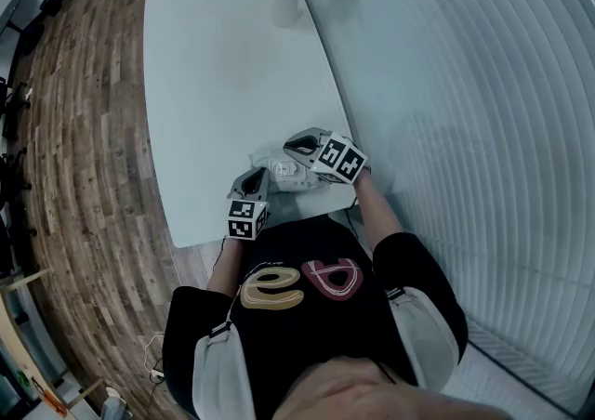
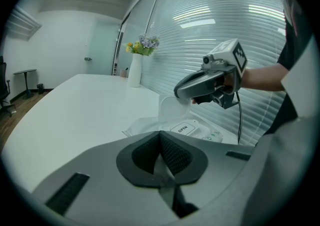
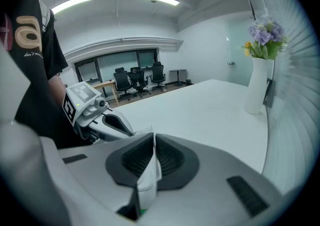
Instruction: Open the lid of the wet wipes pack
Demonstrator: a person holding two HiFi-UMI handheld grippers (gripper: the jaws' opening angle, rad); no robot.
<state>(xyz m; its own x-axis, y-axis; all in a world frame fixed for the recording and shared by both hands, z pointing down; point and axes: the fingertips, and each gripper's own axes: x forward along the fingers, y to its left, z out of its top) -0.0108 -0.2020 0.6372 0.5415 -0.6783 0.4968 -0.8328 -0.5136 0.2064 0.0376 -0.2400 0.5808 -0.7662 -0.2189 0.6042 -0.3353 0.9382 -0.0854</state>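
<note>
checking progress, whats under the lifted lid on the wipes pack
Under the raised lid, held by the right gripper, an OPEN label lies on the wet wipes pack. Whatever is beneath it is hidden.

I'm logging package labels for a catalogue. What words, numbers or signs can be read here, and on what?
"OPEN": sticker on the wet wipes pack.
"a": large letter on the person's shirt; script beneath too small to read.
Square markers on the gripper cubes: coded patterns, no words.
</note>
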